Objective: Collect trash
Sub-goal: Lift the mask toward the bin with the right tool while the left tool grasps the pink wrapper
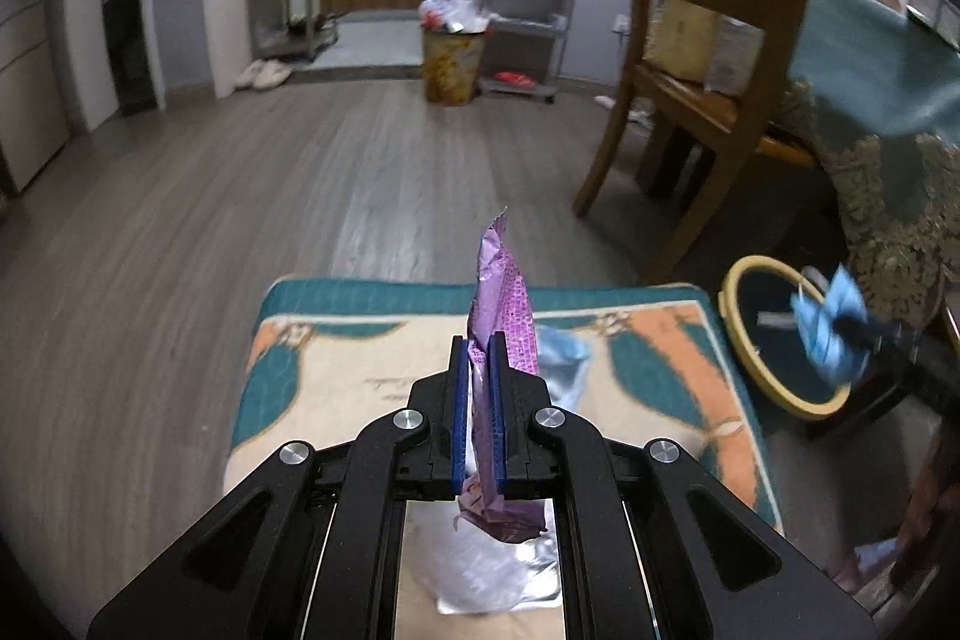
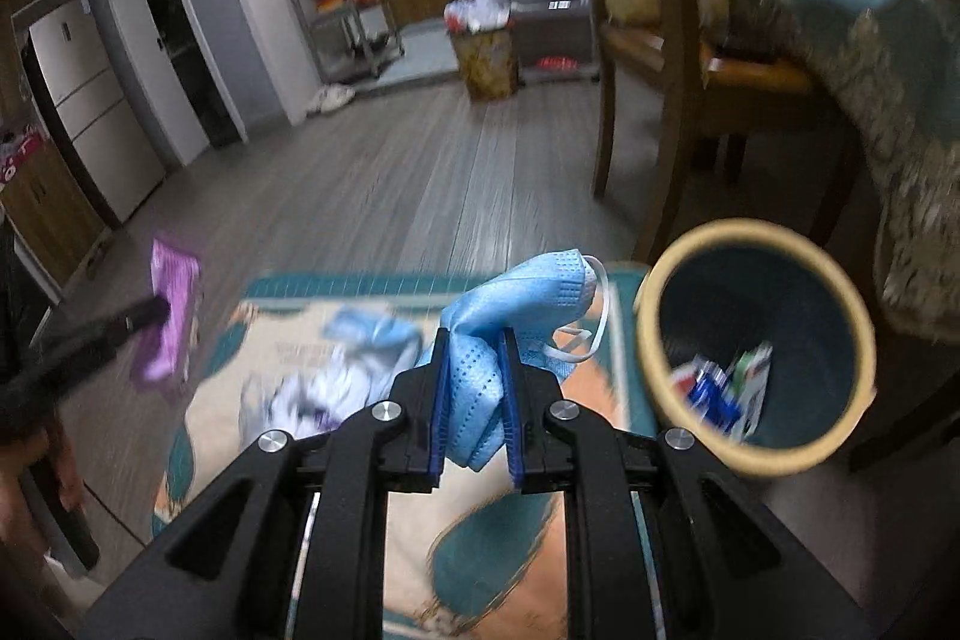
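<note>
- Left gripper point(image 1: 478, 400) is clamped tight on the purple wrapper point(image 1: 501, 298), held above the mat point(image 1: 660, 340).
- Right gripper point(image 2: 474, 400) pinches the blue face mask point(image 2: 516, 295), jaws nearly closed, near the bin point(image 2: 651, 292).
- 2 pieces in hand, not yet dropped; bin already holds some packets.
- More scraps point(image 2: 354, 358) wait on the mat.
- No writing is readable.

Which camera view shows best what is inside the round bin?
The right wrist view: it looks into the round bin, showing packets at the bottom. In the left wrist view the right claw and its blue face mask cover most of the bin's opening.
</note>
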### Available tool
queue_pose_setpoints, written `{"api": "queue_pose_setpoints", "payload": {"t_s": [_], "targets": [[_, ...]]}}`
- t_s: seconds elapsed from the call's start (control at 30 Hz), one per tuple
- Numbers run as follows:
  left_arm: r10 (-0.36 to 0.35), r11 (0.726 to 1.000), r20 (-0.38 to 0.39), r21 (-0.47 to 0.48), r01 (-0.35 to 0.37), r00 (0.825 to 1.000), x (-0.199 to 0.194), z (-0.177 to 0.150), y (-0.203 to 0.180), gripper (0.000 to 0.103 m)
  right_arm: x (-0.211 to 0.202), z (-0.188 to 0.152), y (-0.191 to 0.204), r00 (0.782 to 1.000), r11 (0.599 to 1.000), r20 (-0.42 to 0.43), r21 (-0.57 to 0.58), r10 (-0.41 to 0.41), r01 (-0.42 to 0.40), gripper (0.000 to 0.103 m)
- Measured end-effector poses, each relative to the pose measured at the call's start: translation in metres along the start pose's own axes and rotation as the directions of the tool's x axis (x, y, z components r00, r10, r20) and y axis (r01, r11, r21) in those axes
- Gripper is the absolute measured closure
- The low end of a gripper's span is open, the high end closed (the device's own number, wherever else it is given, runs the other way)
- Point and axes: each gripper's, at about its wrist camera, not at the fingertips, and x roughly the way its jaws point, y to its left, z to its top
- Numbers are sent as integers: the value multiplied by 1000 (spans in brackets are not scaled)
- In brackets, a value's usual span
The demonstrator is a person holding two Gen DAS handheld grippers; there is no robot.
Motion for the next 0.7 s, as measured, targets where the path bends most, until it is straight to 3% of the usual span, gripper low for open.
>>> {"api": "queue_pose_setpoints", "payload": {"t_s": [0.13, 0.27, 0.4, 0.7], "targets": [[-36, 999, -10, 32, 36, 999, 8, 2, -23, 95, -8, 25, -28, 998, 999, 55, -21, -39, 40, 89], [-65, 996, -19, 64, 67, 998, 15, 3, -44, 95, -8, 28, -66, 992, 997, 98, 27, -79, 77, 89], [-95, 991, -25, 94, 97, 995, 21, 4, -66, 95, 3, 22, -105, 993, 990, 66, 110, -93, 86, 89], [-117, 978, -69, 164, 127, 991, 46, 3, -115, 95, 18, 17, -164, 988, 975, 17, 170, -151, 146, 89]]}}
